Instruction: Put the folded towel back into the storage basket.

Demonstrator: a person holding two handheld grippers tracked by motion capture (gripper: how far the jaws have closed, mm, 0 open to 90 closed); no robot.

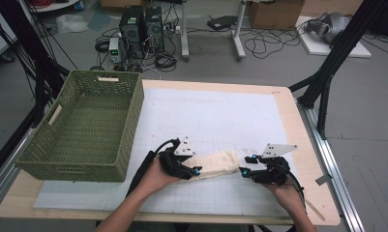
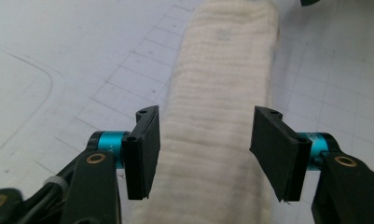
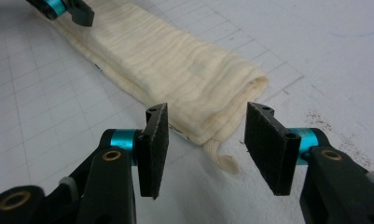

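Lying folded into a long cream strip near the front edge of the tabletop, a little right of its middle: the towel (image 1: 216, 164), on the white gridded mat (image 1: 220, 116) that covers most of the board. Running slantwise, left end nearer the front edge, right end farther back. Flanked at both ends by the two grippers.

At the left end, the left gripper (image 1: 194, 170), held in the person's left hand (image 1: 155, 176), pointing along the strip. Seen in the left gripper view with jaws parted about halfway and standing either side of the towel (image 2: 217, 116); fingers (image 2: 145, 149) hard by the cloth's edges but not pressing, nothing gripped. No telling from that view whether the left pad brushes the fabric.

At the right end, the right gripper (image 1: 245, 169), in the right hand (image 1: 283, 188), aimed at the towel's end. Jaws about half open in the right gripper view, fingers (image 3: 154, 149) apart with bare mat between them, the folded end of the towel (image 3: 175, 74) just beyond the tips, a loose curled corner poking out toward them. Nothing held.

Standing at the tabletop's left edge, well apart from the towel: a green woven basket (image 1: 133, 121).
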